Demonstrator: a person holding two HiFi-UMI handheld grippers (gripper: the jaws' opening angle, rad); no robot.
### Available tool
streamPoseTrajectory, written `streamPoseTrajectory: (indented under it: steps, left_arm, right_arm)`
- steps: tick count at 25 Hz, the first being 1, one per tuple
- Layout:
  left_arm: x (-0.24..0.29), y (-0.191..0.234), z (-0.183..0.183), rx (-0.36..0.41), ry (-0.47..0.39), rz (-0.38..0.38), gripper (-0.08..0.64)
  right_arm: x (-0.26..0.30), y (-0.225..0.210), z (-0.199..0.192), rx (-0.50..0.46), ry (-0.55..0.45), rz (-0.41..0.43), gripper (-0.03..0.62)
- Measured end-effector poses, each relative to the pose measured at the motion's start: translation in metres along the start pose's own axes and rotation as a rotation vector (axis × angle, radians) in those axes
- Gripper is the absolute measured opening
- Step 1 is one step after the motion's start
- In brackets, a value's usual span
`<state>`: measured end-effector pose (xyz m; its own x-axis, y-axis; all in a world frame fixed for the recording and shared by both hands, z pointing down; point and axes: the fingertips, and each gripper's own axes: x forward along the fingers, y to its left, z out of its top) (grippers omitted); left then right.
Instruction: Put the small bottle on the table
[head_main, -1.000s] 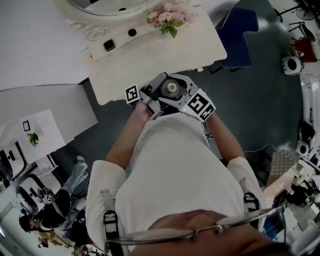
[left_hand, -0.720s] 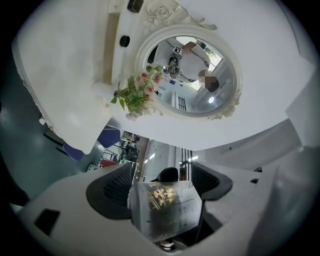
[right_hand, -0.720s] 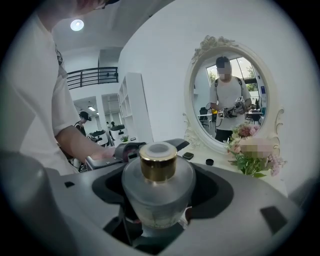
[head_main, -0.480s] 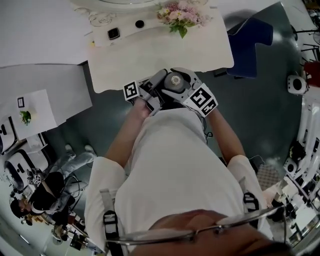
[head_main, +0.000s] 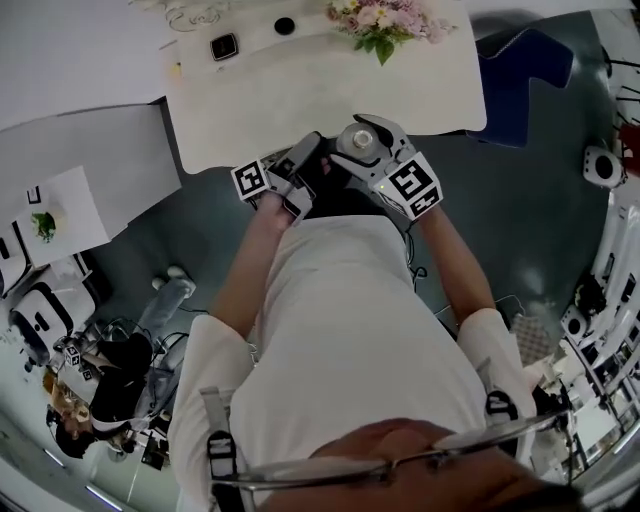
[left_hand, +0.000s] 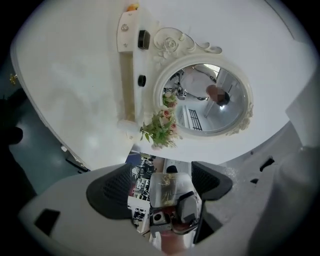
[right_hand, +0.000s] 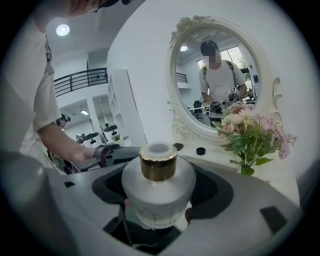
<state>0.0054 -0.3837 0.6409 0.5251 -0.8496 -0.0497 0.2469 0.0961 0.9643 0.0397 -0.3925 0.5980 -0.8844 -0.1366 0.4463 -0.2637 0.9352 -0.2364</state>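
The small bottle (right_hand: 158, 177) is frosted white with a gold collar. It stands upright between the jaws of my right gripper (right_hand: 160, 196), which is shut on its body. In the head view the bottle (head_main: 359, 139) hangs at the near edge of the white dressing table (head_main: 300, 100). My left gripper (head_main: 300, 168) is just left of it, off the table edge. In the left gripper view the left gripper (left_hand: 162, 184) stands open, its jaws apart and gripping nothing. A blurred greyish object shows beyond the gap.
On the table stand an oval mirror (right_hand: 220, 75), a bunch of flowers (head_main: 385, 18), a smartwatch (head_main: 223, 46) and a small black cap (head_main: 285, 26). A blue seat (head_main: 525, 70) sits right of the table. White furniture (head_main: 70, 160) lies to the left.
Both grippers have moved forward toward the table edge. The left gripper has drawn apart from the right one, which still holds the bottle.
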Motion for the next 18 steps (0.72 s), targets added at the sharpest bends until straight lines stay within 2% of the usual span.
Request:
streamPoseTrajectory:
  steps: [5,10,18]
  left_arm:
    - [-0.011,0.014,0.029,-0.032,-0.042,0.028,0.373]
    - [-0.017,0.030,0.047,-0.029,-0.018,0.077,0.371]
    - [-0.014,0.059,0.072,-0.067,-0.007,0.135,0.371]
  right_arm:
    - [0.030,-0.032,-0.026,0.040,0.028,-0.072,0.347]
    - [0.065,-0.053,-0.049,0.055,0.057,-0.119,0.347]
    - [0.108,-0.083,-0.098,0.082,0.116,-0.211,0.347]
